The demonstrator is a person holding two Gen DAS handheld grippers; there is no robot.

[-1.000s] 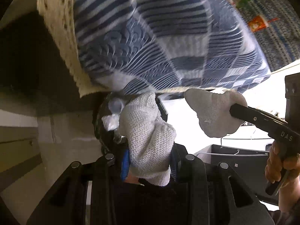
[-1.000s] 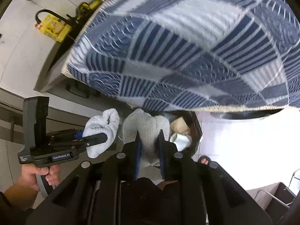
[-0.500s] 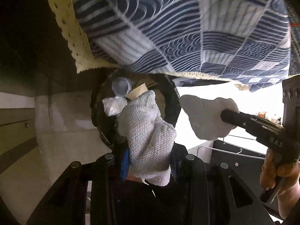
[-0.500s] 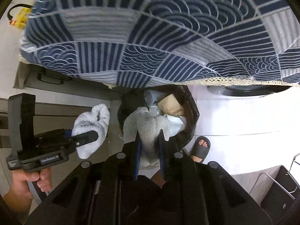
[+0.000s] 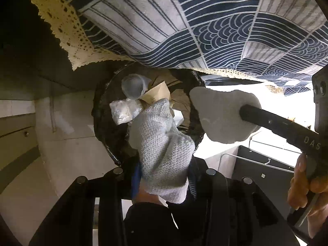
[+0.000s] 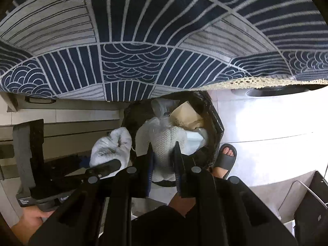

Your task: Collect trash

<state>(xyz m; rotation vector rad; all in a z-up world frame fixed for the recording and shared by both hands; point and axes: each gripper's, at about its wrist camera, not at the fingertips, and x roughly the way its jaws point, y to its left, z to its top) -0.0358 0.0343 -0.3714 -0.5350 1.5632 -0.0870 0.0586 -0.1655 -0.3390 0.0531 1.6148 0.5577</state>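
Note:
A black-lined trash bin (image 5: 102, 123) (image 6: 214, 114) stands on the floor under the table edge. It holds a clear plastic cup (image 5: 133, 86) (image 6: 162, 105), brown paper (image 5: 156, 95) (image 6: 187, 114) and a clear plastic wrapper (image 5: 123, 110). My left gripper (image 5: 162, 143) is shut on a white knitted cloth (image 5: 164, 139) held just above the bin. My right gripper (image 6: 163, 149) is shut on another white knitted cloth (image 6: 164, 141) over the bin's opening. Each gripper shows in the other's view, the right (image 5: 223, 114) and the left (image 6: 111, 149), cloth in its fingers.
A blue and white patterned tablecloth (image 5: 205, 24) (image 6: 143, 41) with a lace hem hangs right above the bin. A sandalled foot (image 6: 225, 157) stands beside the bin. A dark wire-framed box (image 5: 262, 164) (image 6: 307, 201) sits at the right. A tiled wall and cabinet are at the left.
Both grippers have come down and closer to the bin with their cloths. The bin's opening and its trash now show fully below the tablecloth hem.

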